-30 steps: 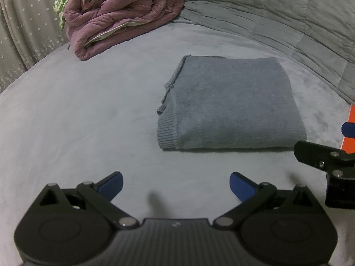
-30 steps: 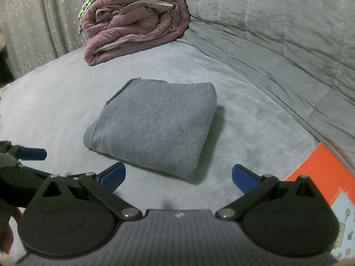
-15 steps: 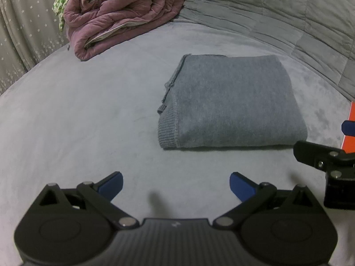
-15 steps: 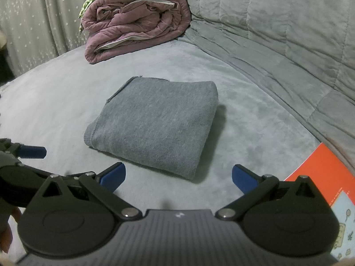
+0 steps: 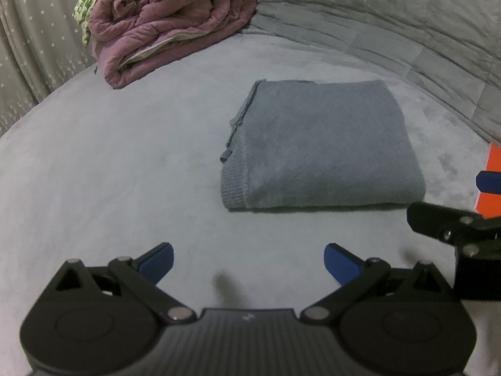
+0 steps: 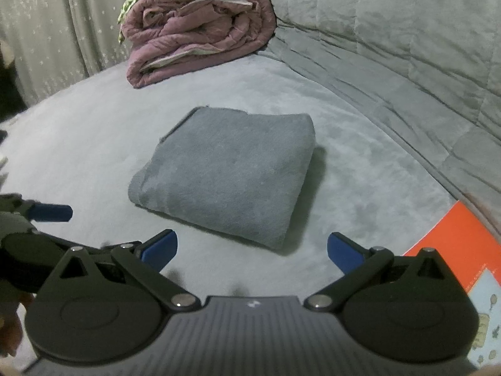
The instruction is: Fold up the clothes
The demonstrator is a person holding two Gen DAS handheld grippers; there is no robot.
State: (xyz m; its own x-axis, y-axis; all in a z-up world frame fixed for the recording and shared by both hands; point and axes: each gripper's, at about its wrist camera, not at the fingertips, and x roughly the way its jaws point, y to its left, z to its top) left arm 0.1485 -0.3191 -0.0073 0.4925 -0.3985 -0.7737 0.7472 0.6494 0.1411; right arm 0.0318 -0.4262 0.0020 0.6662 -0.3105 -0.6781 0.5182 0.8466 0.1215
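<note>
Left fingers (image 5: 156,258) spread wide, empty, right fingers (image 6: 344,255) likewise, folded sweater (image 5: 322,147) apart

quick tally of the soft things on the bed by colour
grey: 1, the folded grey knit sweater
purple: 1, the rolled purple quilted blanket
green and white: 1, the patterned cloth beside that blanket
total: 3

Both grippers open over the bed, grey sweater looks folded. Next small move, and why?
Probably just back both off. The grey sweater lies as a neat squared bundle on the bed, edges stacked, nothing trailing. The left gripper and right gripper are open, empty and short of it. I see no unfolded garment; the purple quilt behind is already rolled.
</note>
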